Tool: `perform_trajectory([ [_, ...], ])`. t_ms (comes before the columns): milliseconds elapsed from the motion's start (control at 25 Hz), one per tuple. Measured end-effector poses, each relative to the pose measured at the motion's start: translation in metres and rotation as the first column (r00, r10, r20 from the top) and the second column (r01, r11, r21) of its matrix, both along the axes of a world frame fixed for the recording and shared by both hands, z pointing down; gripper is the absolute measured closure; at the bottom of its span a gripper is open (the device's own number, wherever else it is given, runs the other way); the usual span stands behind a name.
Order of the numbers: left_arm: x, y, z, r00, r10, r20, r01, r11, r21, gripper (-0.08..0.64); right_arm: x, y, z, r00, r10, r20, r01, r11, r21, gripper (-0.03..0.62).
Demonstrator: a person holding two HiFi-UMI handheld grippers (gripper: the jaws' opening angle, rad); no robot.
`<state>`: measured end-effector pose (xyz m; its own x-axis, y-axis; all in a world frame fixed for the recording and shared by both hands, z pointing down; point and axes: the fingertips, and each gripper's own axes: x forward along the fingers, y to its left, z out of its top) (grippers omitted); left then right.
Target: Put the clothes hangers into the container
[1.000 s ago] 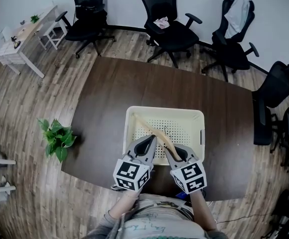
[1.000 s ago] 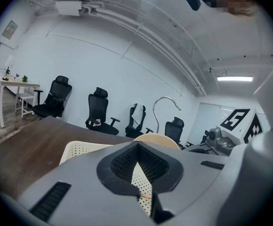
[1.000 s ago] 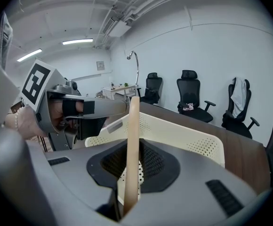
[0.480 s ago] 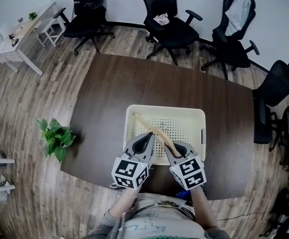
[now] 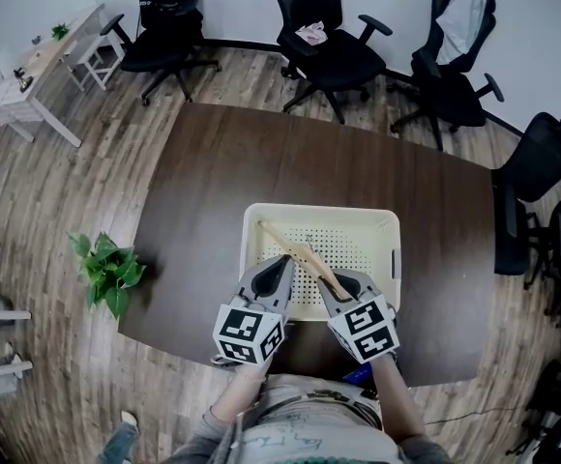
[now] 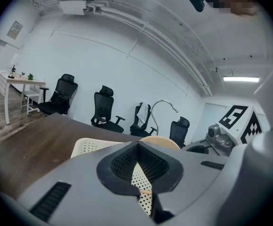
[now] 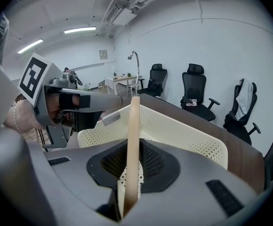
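A wooden clothes hanger (image 5: pixel 295 249) with a metal hook (image 6: pixel 164 102) slants over the near part of a cream perforated basket (image 5: pixel 319 211). My right gripper (image 5: pixel 331 280) is shut on the hanger's lower wooden arm (image 7: pixel 133 140), which rises straight out of the jaws (image 7: pixel 132 150). My left gripper (image 5: pixel 285 262) sits just left of it above the basket's front rim. Its jaws meet at the tips (image 6: pixel 137 146) with nothing between them. The hanger's wooden curve (image 6: pixel 161 140) shows just beyond those tips. I cannot tell whether they touch it.
The basket stands on a dark brown table (image 5: pixel 222 182) near its front edge. Several black office chairs (image 5: pixel 329 51) stand on the far side and at the right. A potted plant (image 5: pixel 106 269) is on the floor at the left, a white desk (image 5: pixel 39 71) at the far left.
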<state>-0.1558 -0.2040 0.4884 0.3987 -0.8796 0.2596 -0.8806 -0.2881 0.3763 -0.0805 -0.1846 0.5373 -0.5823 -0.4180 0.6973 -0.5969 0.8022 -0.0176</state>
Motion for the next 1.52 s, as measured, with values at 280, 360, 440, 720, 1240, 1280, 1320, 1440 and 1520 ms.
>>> perform_trajectory([
  [280, 0.001, -0.002, 0.005, 1.000, -0.004, 0.017, 0.005, 1.000, -0.014, 0.549, 0.003, -0.005, 0.002, 1.000, -0.008, -0.008, 0.008, 1.000, 0.008, 0.534],
  [360, -0.001, -0.002, 0.009, 1.000, -0.007, 0.019, 0.007, 1.000, -0.020, 0.549, 0.002, -0.005, 0.002, 1.000, -0.005, -0.006, 0.005, 1.000, -0.003, 0.534],
  [440, -0.003, -0.003, 0.012, 1.000, -0.008, 0.021, 0.009, 1.000, -0.025, 0.549, 0.003, -0.007, 0.003, 1.000, -0.004, -0.007, 0.004, 1.000, -0.006, 0.534],
  [720, -0.003, -0.004, 0.017, 1.000, -0.006, 0.027, 0.007, 0.999, -0.036, 0.549, 0.010, -0.013, 0.006, 1.000, 0.008, -0.007, -0.008, 1.000, -0.001, 0.534],
  [1240, -0.002, -0.005, 0.022, 0.999, 0.006, 0.035, -0.004, 0.999, -0.050, 0.549, 0.018, -0.023, 0.008, 0.999, 0.034, -0.008, -0.034, 0.999, -0.003, 0.532],
  [1280, -0.002, -0.005, 0.023, 0.999, 0.006, 0.036, -0.004, 0.999, -0.050, 0.549, 0.018, -0.024, 0.009, 0.999, 0.036, -0.008, -0.036, 0.999, -0.002, 0.532],
  [1320, -0.003, -0.005, 0.024, 0.999, 0.006, 0.037, -0.005, 0.999, -0.050, 0.549, 0.018, -0.025, 0.009, 0.999, 0.037, -0.009, -0.037, 0.999, -0.002, 0.532],
  [1440, -0.002, -0.006, 0.025, 0.999, 0.012, 0.040, -0.010, 0.999, -0.050, 0.549, 0.019, -0.026, 0.011, 0.999, 0.043, -0.009, -0.043, 0.999, -0.003, 0.532],
  [1520, -0.002, -0.005, 0.026, 0.999, 0.020, 0.045, -0.017, 0.999, -0.050, 0.549, 0.020, -0.027, 0.011, 0.999, 0.047, -0.010, -0.047, 0.999, 0.000, 0.529],
])
